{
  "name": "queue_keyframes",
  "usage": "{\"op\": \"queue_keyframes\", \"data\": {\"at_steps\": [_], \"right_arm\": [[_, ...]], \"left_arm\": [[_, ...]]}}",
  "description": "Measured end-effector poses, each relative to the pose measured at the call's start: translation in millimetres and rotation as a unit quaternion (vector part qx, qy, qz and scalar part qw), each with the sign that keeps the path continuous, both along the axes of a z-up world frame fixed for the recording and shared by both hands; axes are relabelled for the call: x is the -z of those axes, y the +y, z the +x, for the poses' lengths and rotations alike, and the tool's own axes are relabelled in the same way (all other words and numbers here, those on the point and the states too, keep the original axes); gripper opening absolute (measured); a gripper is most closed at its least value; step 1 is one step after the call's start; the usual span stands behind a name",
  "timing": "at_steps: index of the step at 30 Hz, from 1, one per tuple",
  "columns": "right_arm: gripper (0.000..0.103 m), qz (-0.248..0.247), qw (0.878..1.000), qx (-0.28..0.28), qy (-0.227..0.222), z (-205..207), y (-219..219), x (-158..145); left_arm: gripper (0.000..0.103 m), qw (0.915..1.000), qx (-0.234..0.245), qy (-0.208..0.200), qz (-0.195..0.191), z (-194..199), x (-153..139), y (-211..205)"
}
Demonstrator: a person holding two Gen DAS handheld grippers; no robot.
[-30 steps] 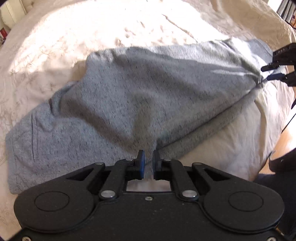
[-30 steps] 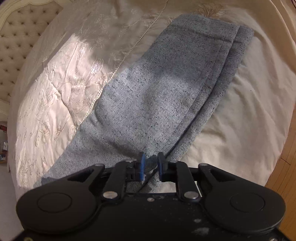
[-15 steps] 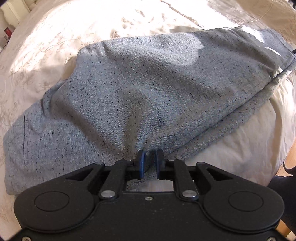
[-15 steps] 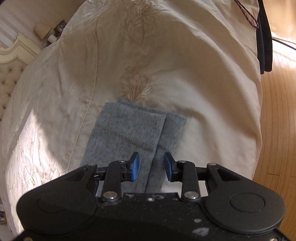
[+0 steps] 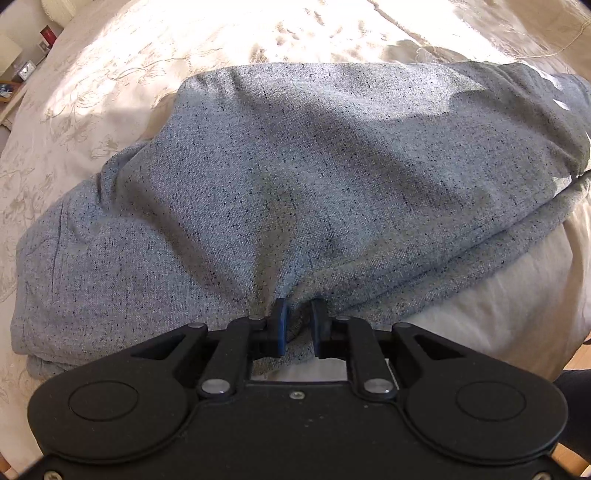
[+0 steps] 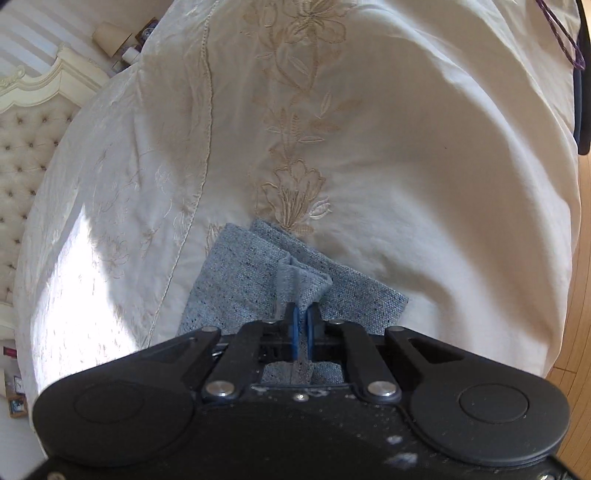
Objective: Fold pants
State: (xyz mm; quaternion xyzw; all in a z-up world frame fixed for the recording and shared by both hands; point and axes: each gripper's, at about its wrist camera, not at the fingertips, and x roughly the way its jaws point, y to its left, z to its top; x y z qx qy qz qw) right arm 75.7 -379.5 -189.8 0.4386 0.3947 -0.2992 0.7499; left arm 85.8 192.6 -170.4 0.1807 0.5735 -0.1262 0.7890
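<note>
Grey speckled pants point(image 5: 332, 166) lie spread over a cream embroidered bedspread point(image 5: 184, 44). My left gripper point(image 5: 297, 321) sits at their near edge, pointing steeply down. Its blue pads hold a bunch of the cloth, and creases run in toward them. In the right wrist view only the leg ends point(image 6: 240, 280) show, laid one over the other on the bedspread point(image 6: 406, 166). My right gripper point(image 6: 302, 321) is closing there, with a raised fold of the grey cloth pinched between its pads.
A tufted cream headboard point(image 6: 26, 155) stands at the left, with a lamp point(image 6: 110, 35) behind the bed. Wooden floor point(image 6: 580, 258) runs along the bed's right edge. A dark strap point(image 6: 581, 92) hangs at the far right. Small items point(image 5: 22, 70) sit on a bedside stand.
My right gripper has travelled along the leg to its ends and closed on a fold of cloth. My left gripper has sunk onto the pants, whose cloth now fills its jaws.
</note>
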Motion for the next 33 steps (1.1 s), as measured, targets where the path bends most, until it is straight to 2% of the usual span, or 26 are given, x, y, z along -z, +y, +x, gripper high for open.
{"op": "queue_keyframes", "data": {"at_steps": [6, 8, 12, 15, 16, 18, 20, 21, 23, 26, 27, 28, 29, 30, 33], "right_arm": [[0.005, -0.070, 0.996, -0.039, 0.024, -5.9, 6.5, -29.6], [0.005, -0.078, 0.996, -0.034, 0.036, -9.0, 6.3, -30.6], [0.005, -0.068, 0.995, -0.031, 0.061, -10.9, 5.7, -16.4], [0.005, -0.063, 0.995, -0.034, 0.075, -12.2, 4.1, -5.7], [0.006, -0.062, 0.994, -0.041, 0.081, -10.9, 3.4, -2.0], [0.007, -0.058, 0.994, -0.044, 0.081, -11.4, 0.4, -1.3], [0.012, -0.048, 0.995, -0.042, 0.077, -13.5, -4.9, -3.5], [0.017, -0.049, 0.995, -0.043, 0.074, -15.0, -7.0, -6.8], [0.021, -0.067, 0.994, -0.058, 0.061, -16.9, -11.2, -19.1], [0.034, -0.102, 0.988, -0.109, 0.034, -19.6, -17.2, -39.3], [0.035, -0.113, 0.985, -0.131, 0.026, -17.8, -20.2, -43.2], [0.035, -0.123, 0.976, -0.178, 0.016, -11.7, -27.5, -45.7], [0.035, -0.123, 0.976, -0.178, 0.016, -11.7, -27.5, -45.7], [0.035, -0.123, 0.972, -0.201, 0.014, -7.9, -30.8, -44.8], [0.035, -0.084, 0.959, -0.268, 0.029, 3.3, -46.6, -36.2]], "left_arm": [[0.024, 0.9991, 0.040, -0.010, 0.007, -7.1, -6.2, -5.0], [0.030, 0.9982, 0.058, -0.013, 0.007, -11.3, -7.1, -5.7], [0.036, 0.9954, 0.085, -0.022, 0.037, -14.4, 2.7, -9.8], [0.035, 0.9942, 0.096, -0.004, 0.048, -11.9, 15.6, -13.5], [0.031, 0.9935, 0.101, 0.010, 0.052, -11.6, 18.8, -14.8], [0.029, 0.9925, 0.107, 0.014, 0.057, -13.6, 17.0, -17.1], [0.029, 0.9951, 0.085, 0.024, 0.045, -11.9, 8.7, -14.8], [0.029, 0.9973, 0.061, 0.031, 0.026, -8.9, -0.1, -12.3], [0.030, 0.9991, 0.018, 0.035, -0.013, -3.8, -17.7, -7.9], [0.031, 0.9976, -0.040, 0.009, -0.056, 1.3, -45.8, -13.5], [0.031, 0.9964, -0.054, 0.001, -0.065, 3.6, -51.3, -18.1], [0.031, 0.9950, -0.067, -0.006, -0.074, 6.3, -55.3, -24.0], [0.031, 0.9933, -0.078, -0.011, -0.085, 9.5, -57.3, -31.7], [0.031, 0.9918, -0.087, -0.013, -0.093, 13.0, -57.4, -39.7], [0.031, 0.9899, -0.098, -0.022, -0.099, 13.3, -58.0, -68.2]]}}
